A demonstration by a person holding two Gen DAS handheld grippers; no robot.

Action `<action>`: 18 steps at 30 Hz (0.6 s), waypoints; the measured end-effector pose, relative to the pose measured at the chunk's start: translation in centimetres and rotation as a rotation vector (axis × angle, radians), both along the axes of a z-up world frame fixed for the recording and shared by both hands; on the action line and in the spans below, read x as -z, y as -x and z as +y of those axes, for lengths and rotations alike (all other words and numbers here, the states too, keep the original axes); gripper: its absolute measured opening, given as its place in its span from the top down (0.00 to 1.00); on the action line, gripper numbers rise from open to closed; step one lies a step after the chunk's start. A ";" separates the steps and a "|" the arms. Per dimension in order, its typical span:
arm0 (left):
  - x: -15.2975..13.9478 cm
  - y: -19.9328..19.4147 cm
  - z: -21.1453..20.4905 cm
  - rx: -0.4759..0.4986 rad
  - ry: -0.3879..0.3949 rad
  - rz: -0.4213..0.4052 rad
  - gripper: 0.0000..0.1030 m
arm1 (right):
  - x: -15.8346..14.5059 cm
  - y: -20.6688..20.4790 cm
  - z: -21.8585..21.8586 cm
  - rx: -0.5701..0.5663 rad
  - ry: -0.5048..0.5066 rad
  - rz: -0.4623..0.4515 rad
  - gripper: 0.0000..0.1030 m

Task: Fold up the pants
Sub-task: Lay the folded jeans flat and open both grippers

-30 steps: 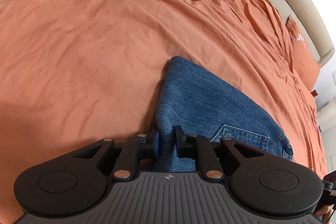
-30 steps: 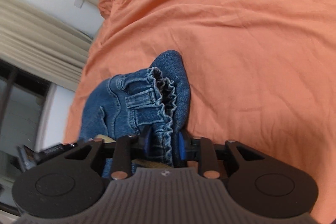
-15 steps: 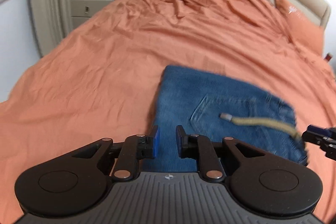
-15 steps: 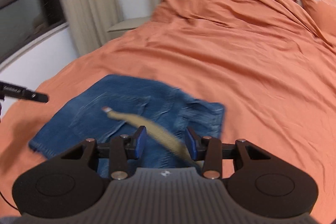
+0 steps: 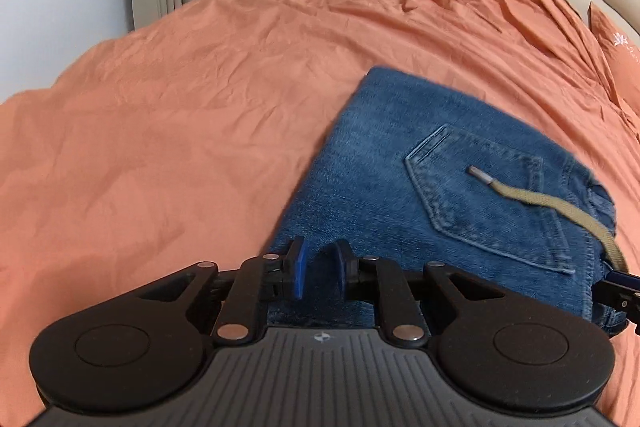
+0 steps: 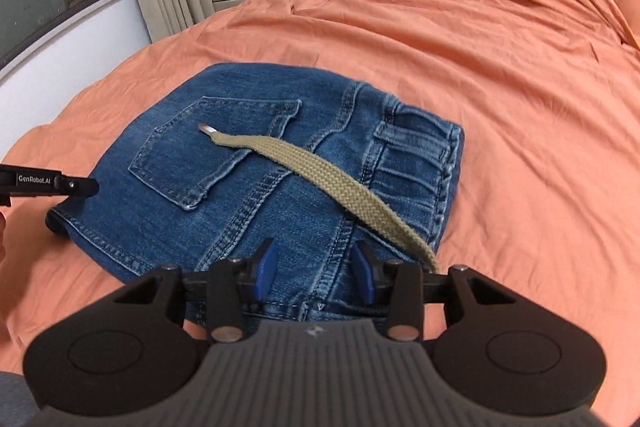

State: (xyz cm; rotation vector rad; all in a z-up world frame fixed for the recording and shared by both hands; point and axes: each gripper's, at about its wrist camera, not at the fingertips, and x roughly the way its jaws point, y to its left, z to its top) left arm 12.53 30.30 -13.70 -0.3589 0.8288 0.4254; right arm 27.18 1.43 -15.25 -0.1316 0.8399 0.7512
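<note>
Lying flat on the orange bedsheet point(image 6: 500, 75), the denim pants point(image 6: 280, 187) now form a compact folded rectangle, back pocket point(image 6: 208, 151) uppermost, with the khaki drawstring point(image 6: 320, 171) trailing loose across them. A second ago both tools were pinching bunched denim; each has since let go, and the bundle has dropped into this settled shape. Judged from that, the fold looks essentially complete, save for the stray drawstring.

Left tool point(image 5: 318, 269): pads stand narrowly apart with nothing between them, hovering above the near left edge of the pants and angled downward at the bed.

Right tool point(image 6: 316, 271): its jaws have just been opening and now stand spread, empty, above the waistband end; the drawstring passes just beside the right pad, apparently not gripped. It also points down toward the bed, drawn back from the fabric.
</note>
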 end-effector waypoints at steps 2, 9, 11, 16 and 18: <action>-1.2 0.8 -0.5 0.005 -0.011 -0.035 0.81 | -1.2 0.6 -0.4 0.005 -0.003 -0.026 0.60; -7.3 4.9 -4.7 0.050 -0.154 -0.186 0.76 | -7.5 4.5 -3.5 0.049 -0.086 -0.130 0.38; -8.8 5.9 -6.0 0.067 -0.174 -0.216 0.73 | -9.3 6.1 -4.3 0.054 -0.102 -0.169 0.33; -12.0 8.7 -10.1 0.113 -0.251 -0.272 0.66 | -13.3 10.4 -6.6 0.068 -0.153 -0.262 0.25; -12.8 9.7 -11.6 0.128 -0.292 -0.278 0.66 | -14.4 12.1 -7.7 0.085 -0.173 -0.294 0.22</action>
